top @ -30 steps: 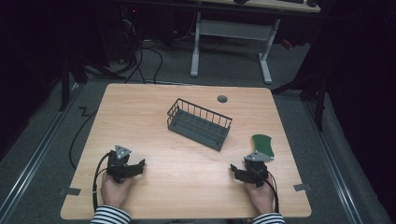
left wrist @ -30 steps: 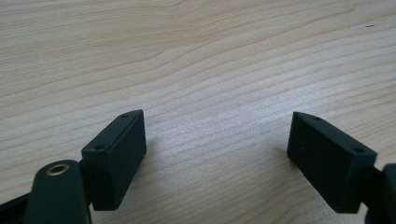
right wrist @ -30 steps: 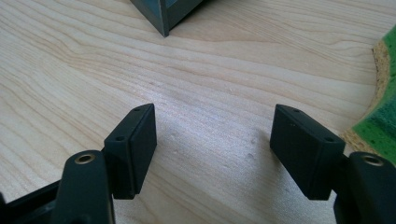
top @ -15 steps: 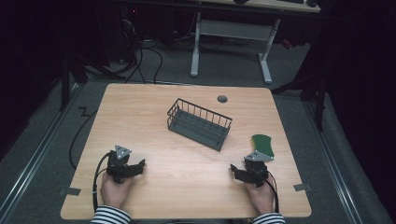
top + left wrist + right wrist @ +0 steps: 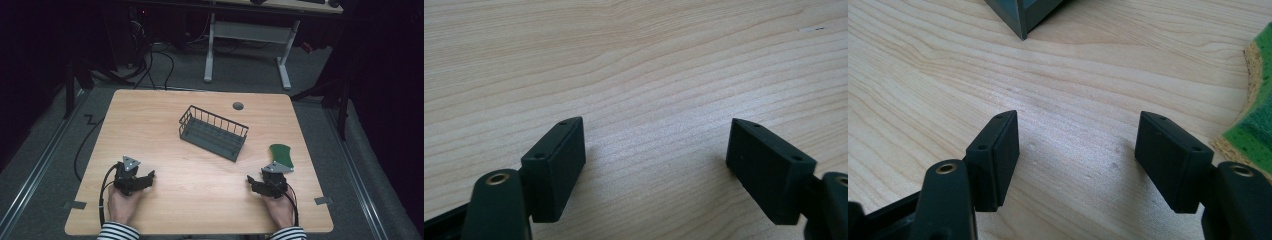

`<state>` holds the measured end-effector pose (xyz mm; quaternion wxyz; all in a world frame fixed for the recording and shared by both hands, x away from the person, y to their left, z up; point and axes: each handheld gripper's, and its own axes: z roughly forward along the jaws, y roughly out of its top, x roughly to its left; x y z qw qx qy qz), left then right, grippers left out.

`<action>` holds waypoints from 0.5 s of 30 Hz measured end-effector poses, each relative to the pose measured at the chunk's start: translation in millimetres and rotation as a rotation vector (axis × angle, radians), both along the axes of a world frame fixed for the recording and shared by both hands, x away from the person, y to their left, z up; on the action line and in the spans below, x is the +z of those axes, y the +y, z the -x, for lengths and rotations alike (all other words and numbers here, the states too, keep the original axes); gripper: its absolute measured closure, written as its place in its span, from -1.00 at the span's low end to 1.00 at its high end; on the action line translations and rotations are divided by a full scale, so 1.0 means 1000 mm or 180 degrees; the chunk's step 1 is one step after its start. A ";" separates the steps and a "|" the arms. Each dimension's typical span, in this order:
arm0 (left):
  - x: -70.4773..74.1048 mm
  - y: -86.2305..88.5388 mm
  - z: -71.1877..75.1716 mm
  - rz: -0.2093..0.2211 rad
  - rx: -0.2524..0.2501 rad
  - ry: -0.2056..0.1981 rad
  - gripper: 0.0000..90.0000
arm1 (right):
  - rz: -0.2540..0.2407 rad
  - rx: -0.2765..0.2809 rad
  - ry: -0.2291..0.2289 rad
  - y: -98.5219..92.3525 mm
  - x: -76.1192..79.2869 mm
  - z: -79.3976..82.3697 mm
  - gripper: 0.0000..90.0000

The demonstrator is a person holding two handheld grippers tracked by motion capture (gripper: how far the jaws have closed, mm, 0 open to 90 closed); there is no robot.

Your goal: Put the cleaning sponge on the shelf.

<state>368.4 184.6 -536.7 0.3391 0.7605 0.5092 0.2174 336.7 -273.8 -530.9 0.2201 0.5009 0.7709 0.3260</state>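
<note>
Two grippers at rest near a wire basket point(image 5: 214, 132) and one green sponge point(image 5: 281, 154).

The single dark basket sits tilted at the table's point(image 5: 200, 200) middle, with nothing visible inside. One sponge lies right of the basket, just beyond the right gripper point(image 5: 252, 182). The left gripper point(image 5: 149, 176) rests low on the wood, near-left of the basket, a hand behind each. Both sets of jaws have just been closing a little, yet stand released, only bare wood between them.
</note>
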 end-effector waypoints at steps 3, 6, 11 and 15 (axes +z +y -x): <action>0.000 0.000 0.000 0.0003 -0.0009 -0.0001 -0.47 | 0.0004 -0.0011 -0.0004 0.000 0.000 0.000 -0.19; 0.000 0.000 0.000 0.0000 -0.0036 0.0009 -0.47 | -0.0012 -0.0027 0.0013 0.000 0.001 0.001 -0.13; 0.002 0.000 -0.001 0.0150 -0.0070 0.0070 -0.47 | -0.0079 -0.0027 0.0012 -0.001 0.004 0.003 -0.11; 0.006 -0.002 -0.002 0.0177 -0.0113 0.0104 -0.44 | -0.0170 -0.0032 -0.0039 -0.004 0.011 0.005 -0.06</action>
